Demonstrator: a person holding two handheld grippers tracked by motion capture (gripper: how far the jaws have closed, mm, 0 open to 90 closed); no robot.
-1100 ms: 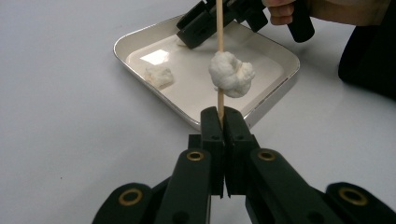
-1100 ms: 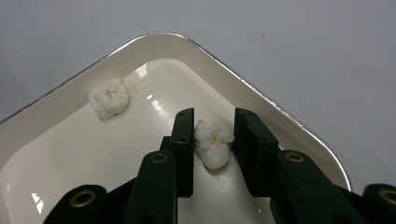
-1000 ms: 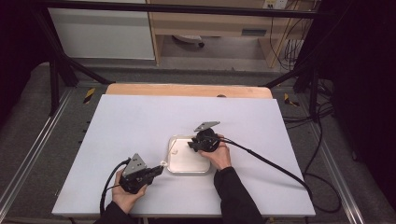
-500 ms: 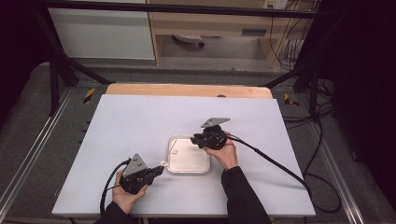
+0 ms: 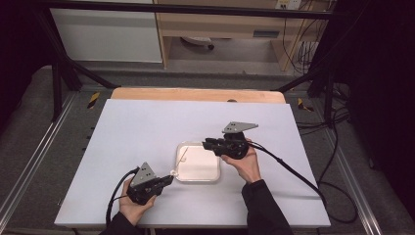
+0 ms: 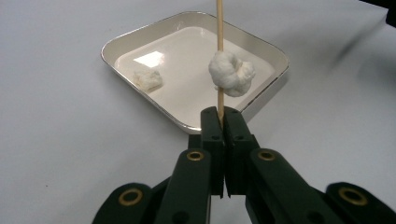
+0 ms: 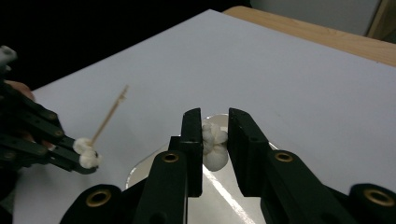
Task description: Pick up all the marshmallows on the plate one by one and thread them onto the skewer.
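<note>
Where tray point(image 6: 261, 95) holds marshmallow point(image 6: 148, 78), nothing between.

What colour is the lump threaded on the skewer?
White; the lump on the tan wooden skewer shows best in the left gripper view.

Skewered white lump point(image 6: 231, 73) over tray point(image 6: 116, 44)

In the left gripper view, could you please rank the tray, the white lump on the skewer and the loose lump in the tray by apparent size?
1. Tray.
2. Lump on the skewer, though nearer the camera.
3. Loose lump.
</note>
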